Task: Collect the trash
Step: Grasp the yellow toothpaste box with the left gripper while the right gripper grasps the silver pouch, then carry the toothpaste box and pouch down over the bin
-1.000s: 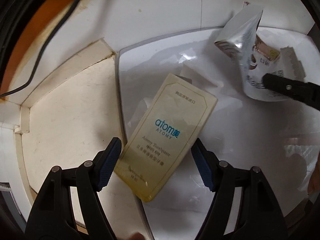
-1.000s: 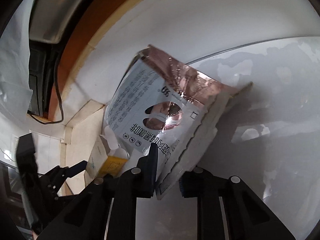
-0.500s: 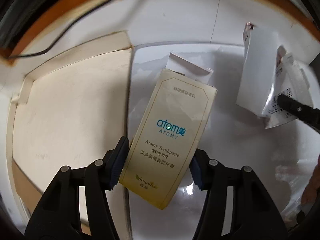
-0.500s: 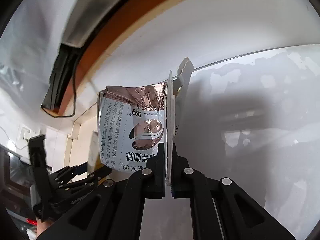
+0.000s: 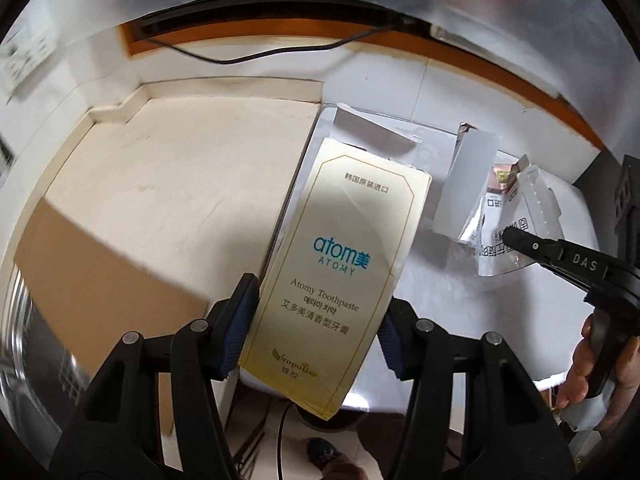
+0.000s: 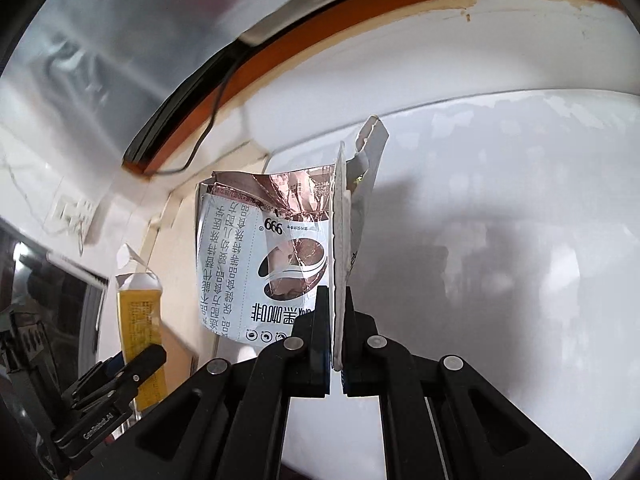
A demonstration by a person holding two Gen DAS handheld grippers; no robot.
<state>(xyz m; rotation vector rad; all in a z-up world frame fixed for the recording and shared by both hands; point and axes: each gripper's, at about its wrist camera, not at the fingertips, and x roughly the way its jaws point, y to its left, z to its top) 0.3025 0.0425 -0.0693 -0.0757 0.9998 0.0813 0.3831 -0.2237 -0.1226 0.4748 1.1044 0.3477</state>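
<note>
1. The far end of the toothpaste box (image 5: 340,268) is torn open, and its lower corner hangs past the white table (image 5: 436,280) edge; the right gripper (image 5: 510,236) is cut off by the frame edge in the left view
2. The left gripper (image 5: 316,322) clamps the cream box by its sides, raised above the table
3. The right gripper (image 6: 338,322) is clenched on a crumpled foil sachet (image 6: 264,256), held upright
4. The box reads "atom美 ATOMY", "Atomy Toothpaste", "propolis"; the sachet shows "999"
</note>
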